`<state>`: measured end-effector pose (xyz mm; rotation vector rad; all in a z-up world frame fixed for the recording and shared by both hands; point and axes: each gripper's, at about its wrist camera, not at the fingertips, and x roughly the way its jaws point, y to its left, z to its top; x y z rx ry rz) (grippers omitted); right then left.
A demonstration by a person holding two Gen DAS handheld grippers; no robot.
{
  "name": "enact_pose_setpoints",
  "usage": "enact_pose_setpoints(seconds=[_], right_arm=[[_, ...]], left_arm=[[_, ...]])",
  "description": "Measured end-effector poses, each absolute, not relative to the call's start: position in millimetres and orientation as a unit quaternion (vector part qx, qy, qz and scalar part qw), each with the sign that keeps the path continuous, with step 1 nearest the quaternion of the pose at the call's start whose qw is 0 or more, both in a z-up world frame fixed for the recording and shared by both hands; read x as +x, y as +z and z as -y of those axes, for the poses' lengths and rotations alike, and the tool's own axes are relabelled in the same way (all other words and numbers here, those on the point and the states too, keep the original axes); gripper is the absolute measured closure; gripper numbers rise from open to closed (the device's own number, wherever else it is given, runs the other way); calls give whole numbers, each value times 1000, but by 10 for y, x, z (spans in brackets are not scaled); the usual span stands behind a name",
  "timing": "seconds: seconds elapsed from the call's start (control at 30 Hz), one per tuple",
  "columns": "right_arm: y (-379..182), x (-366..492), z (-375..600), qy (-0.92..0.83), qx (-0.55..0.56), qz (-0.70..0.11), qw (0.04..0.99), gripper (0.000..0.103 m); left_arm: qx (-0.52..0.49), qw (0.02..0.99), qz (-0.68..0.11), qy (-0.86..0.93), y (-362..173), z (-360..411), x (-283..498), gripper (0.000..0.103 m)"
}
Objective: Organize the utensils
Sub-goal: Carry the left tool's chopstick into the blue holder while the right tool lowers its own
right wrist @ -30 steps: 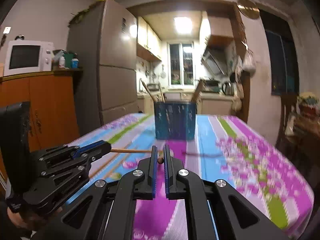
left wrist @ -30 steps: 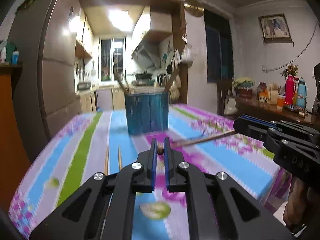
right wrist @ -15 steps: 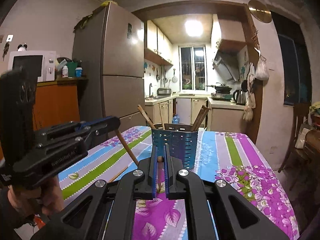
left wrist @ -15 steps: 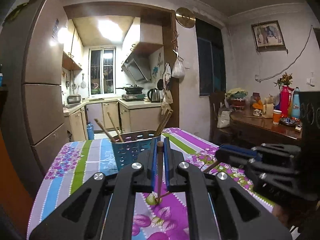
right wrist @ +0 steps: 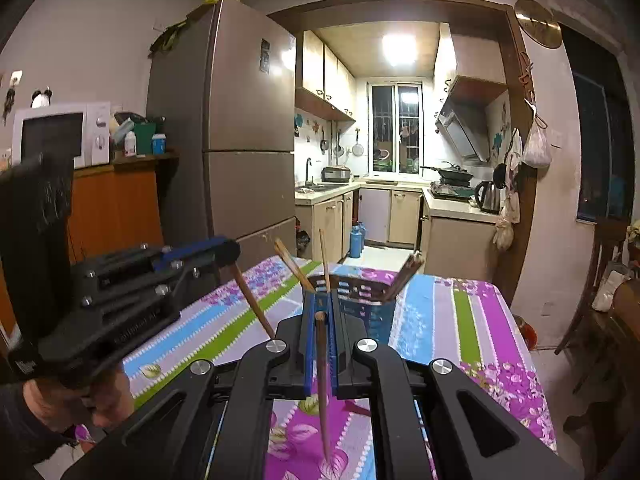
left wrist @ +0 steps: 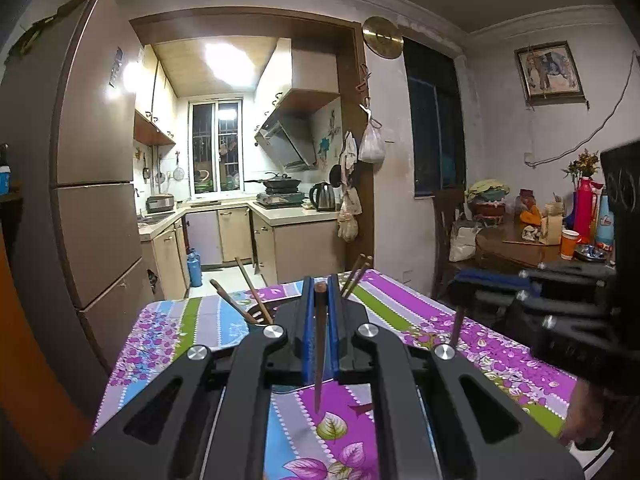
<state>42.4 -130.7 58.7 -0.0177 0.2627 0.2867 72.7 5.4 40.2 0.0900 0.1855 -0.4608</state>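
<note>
With both sets of fingers clamped shut, each on one thin brown wooden chopstick, the risk is slip or swing. Left gripper [left wrist: 319, 292] holds its chopstick [left wrist: 319, 344] by the top end, tip hanging below the fingers. Right gripper [right wrist: 320, 312] holds its chopstick [right wrist: 322, 380] likewise. Blue slotted plastic utensil basket [right wrist: 366, 308] stands ahead of the fingers on the floral striped tabletop [right wrist: 448, 320], sticks inside leaning outward. Likely faults: a dangling tip strikes the rim or a leaning stick, pivots, drops outside; the grippers, side by side, may collide.
</note>
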Motion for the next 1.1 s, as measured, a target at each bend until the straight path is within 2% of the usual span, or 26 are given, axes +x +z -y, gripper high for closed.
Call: enact_pose_setpoints(seconds=[0.77, 1.1], right_arm=[[1101, 870, 1444, 141, -8, -40, 989, 96], [1344, 1128, 1396, 135, -2, -15, 991, 96]], left_arm=[[54, 965, -161, -201, 874, -65, 1010, 98], [52, 970, -137, -194, 1163, -10, 1084, 98]])
